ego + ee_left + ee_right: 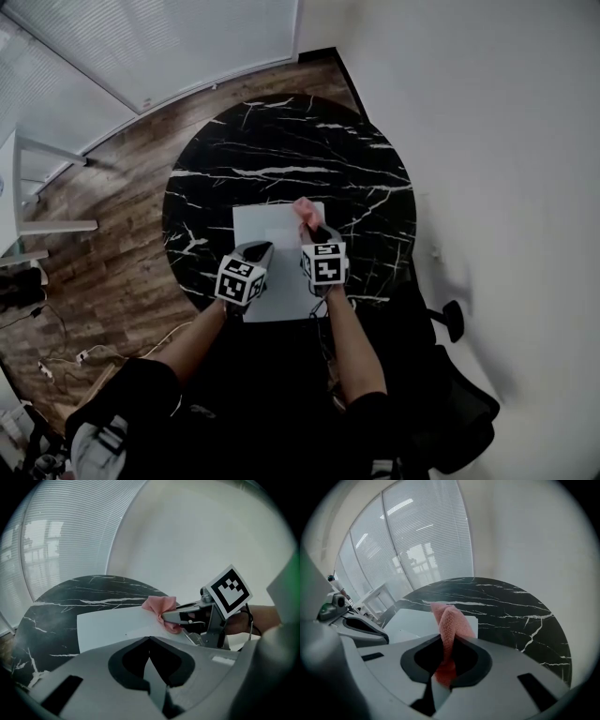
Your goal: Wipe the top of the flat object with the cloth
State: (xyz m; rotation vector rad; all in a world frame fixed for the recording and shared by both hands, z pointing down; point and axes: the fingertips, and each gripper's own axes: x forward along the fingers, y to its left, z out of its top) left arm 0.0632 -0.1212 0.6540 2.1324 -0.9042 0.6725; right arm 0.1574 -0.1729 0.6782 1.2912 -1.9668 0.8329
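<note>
You had the right gripper clamped on the pink cloth, with a bunched end poking out past the jaws. That end sat over the far right corner of the flat white object. From the left gripper view it looked pressed onto the surface, though I couldn't swear to it. The flat object lay on the round black marble table, on the side nearest you. Your left gripper had its jaws together with nothing in them. It was over the near left part of the white object, just beside the right one.
</note>
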